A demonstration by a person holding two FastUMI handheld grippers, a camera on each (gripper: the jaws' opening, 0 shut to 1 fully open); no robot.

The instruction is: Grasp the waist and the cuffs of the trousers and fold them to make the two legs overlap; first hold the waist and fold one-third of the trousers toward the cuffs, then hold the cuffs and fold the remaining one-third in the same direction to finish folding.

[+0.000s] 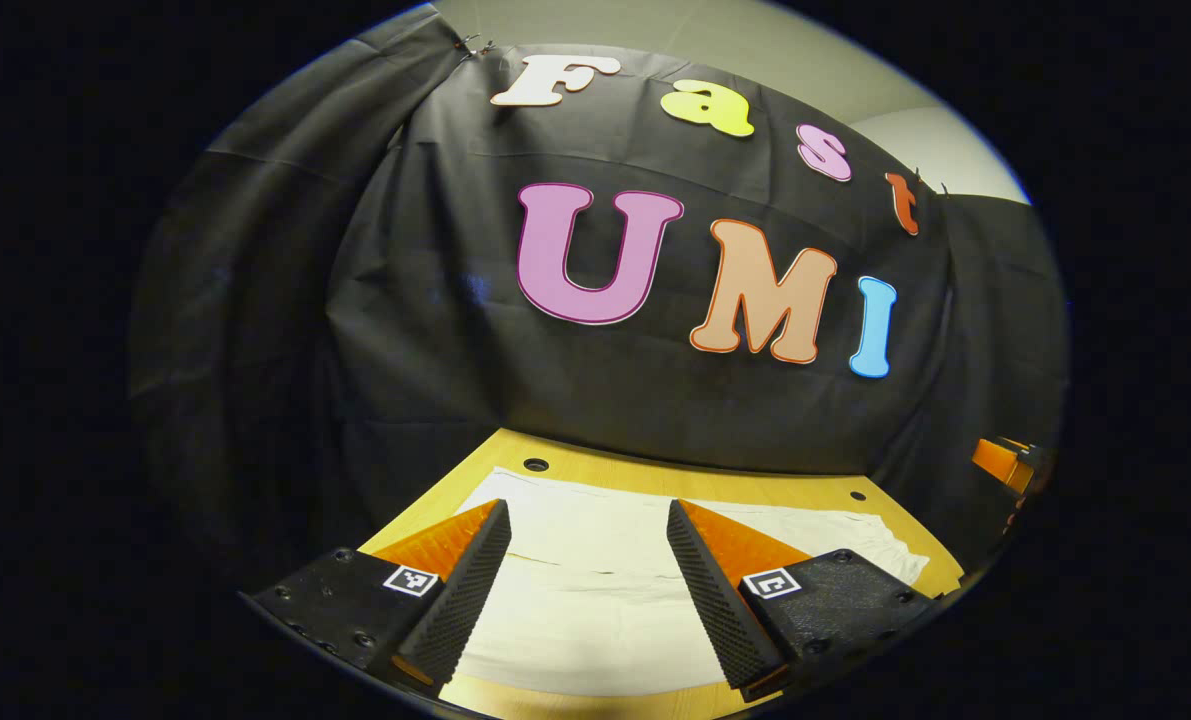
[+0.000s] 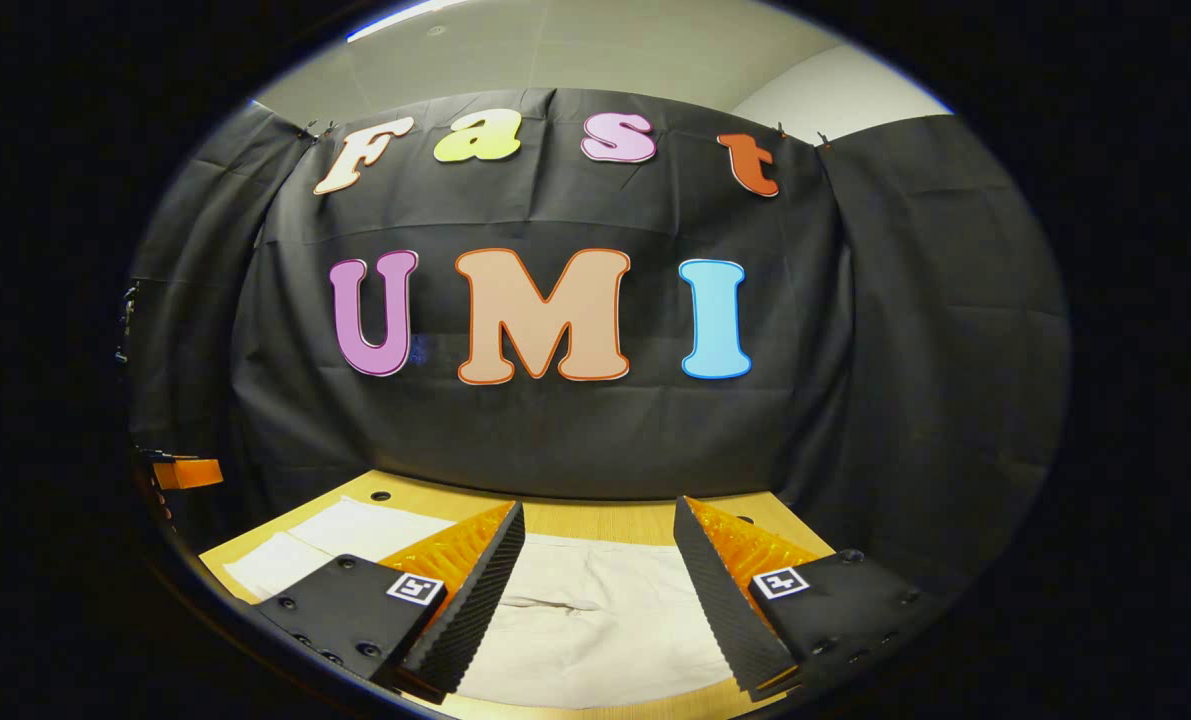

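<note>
So both tools are hovering above the bench (image 1: pixel 595 470) with fingers spread wide and nothing between them: left tool (image 1: pixel 589 585) low in the left gripper view, right tool (image 2: pixel 599 590) low in the right gripper view. The pale trousers (image 1: pixel 595 600) lie flat across the bottom of both frames, not gripped yet. I reckon I'm at the very first grab, so I'd come down on the near edges of the cloth, one tool at the waist, one at the cuffs, and pinch both layers before lifting, or the legs won't line up. No containers anywhere here.
</note>
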